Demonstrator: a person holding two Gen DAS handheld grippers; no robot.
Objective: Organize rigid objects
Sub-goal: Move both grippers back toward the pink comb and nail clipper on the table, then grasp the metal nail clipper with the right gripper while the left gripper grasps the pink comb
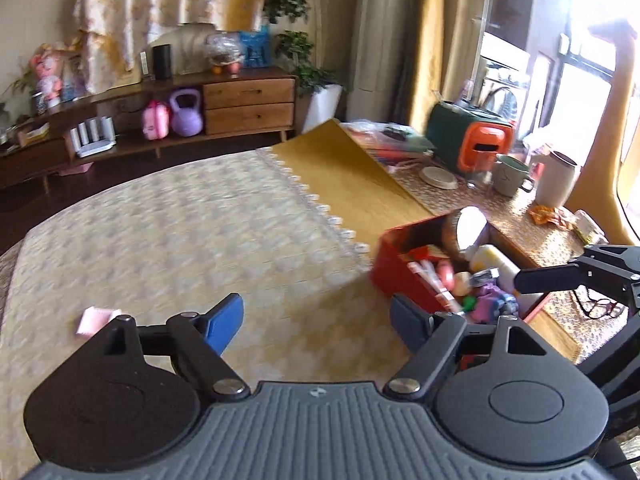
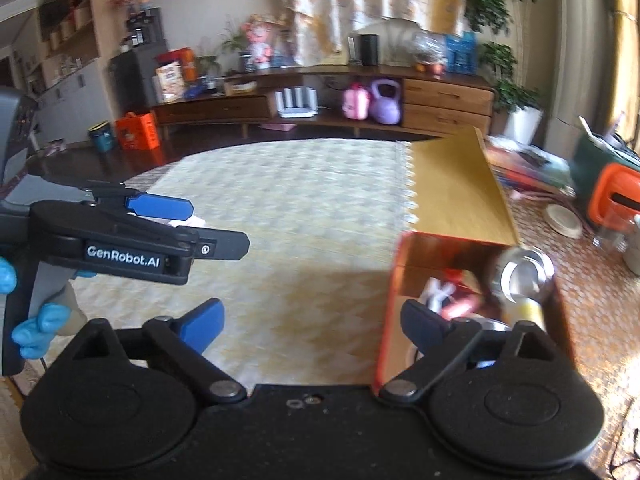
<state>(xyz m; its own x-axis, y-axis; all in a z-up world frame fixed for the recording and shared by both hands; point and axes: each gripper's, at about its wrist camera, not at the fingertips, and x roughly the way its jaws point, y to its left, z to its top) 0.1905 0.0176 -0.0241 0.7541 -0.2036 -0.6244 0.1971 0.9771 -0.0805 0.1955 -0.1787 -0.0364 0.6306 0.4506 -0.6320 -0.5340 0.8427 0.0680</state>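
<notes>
Lighting: strong daylight is admitted through the window (image 1: 588,80), which is blown out to white. Motion blur is spread across both views; the tablecloth (image 2: 288,208) pattern is smeared. Straight lines are bowed by fisheye distortion toward the edges.

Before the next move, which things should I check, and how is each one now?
1. Left claw open and empty: ok.
2. Right claw open and empty: ok.
3. Red box open on top, already holding many small things: ok.
4. Pink item lies alone on the cloth, free to pick: ok.
5. What the pink item is: cannot tell, blurred.
6. Room left in the box: cannot tell.
</notes>
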